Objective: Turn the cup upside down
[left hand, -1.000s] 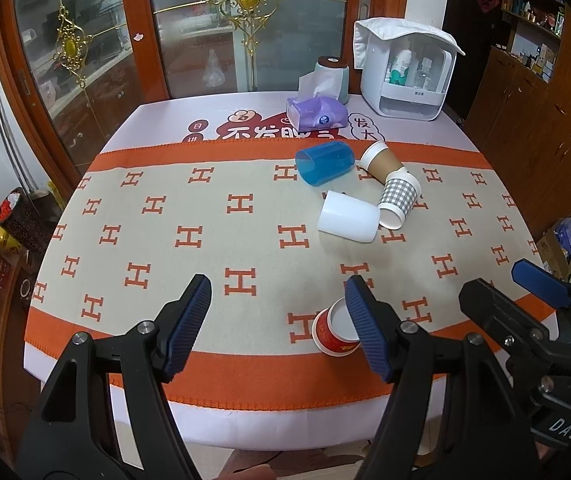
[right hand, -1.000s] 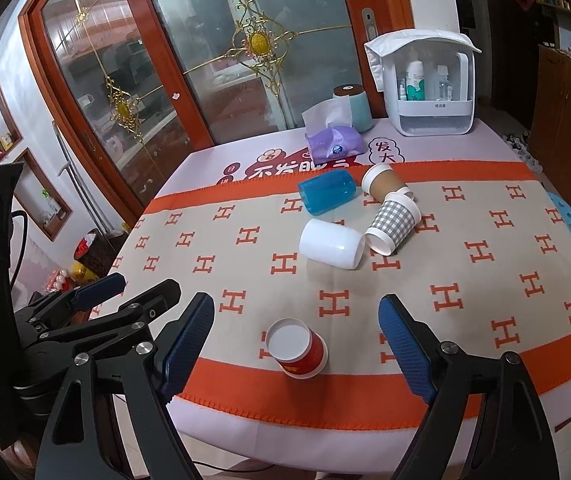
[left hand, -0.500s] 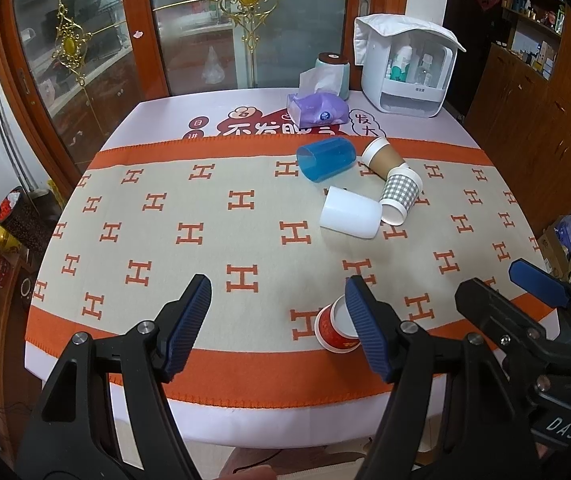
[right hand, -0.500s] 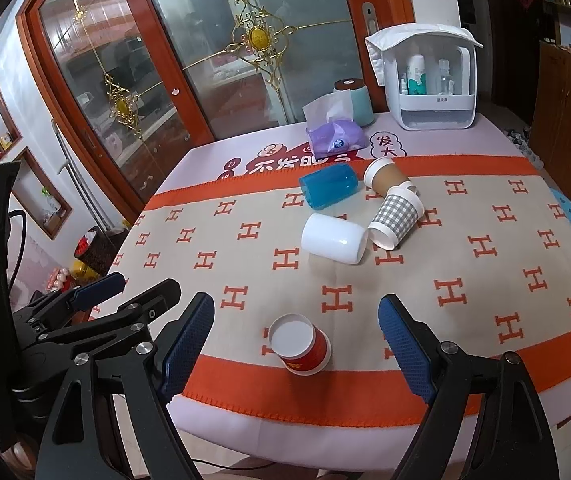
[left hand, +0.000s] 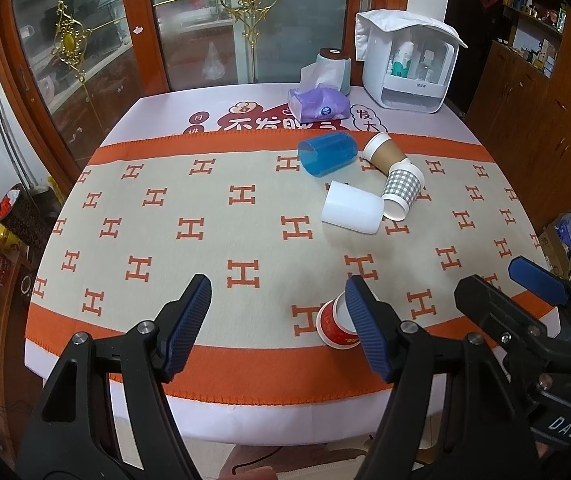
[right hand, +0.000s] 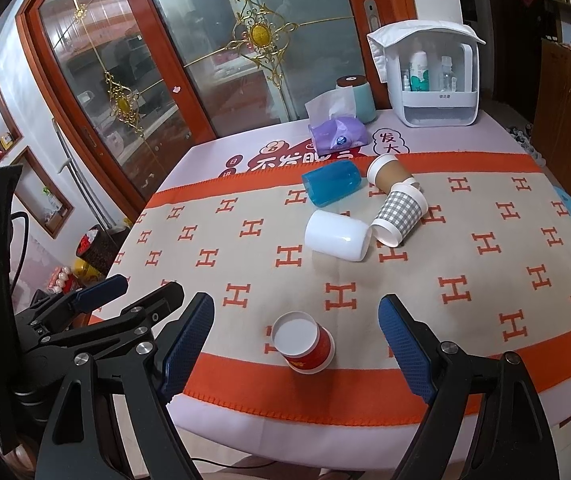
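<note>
A red paper cup stands upside down near the table's front edge, white base up; in the left wrist view my left finger partly hides it. Further back lie a white cup, a blue cup, a grey checked cup and a brown cup, all on their sides. My right gripper is open, above and in front of the red cup. My left gripper is open and empty, left of the red cup.
A purple tissue pack, a teal roll holder and a white storage box stand at the table's back. The tablecloth has orange H marks. Glass doors stand behind; wooden cabinets are at the right.
Both grippers have drawn back slightly toward the table's front edge and stay open. The red cup now stands more squarely on its rim.
</note>
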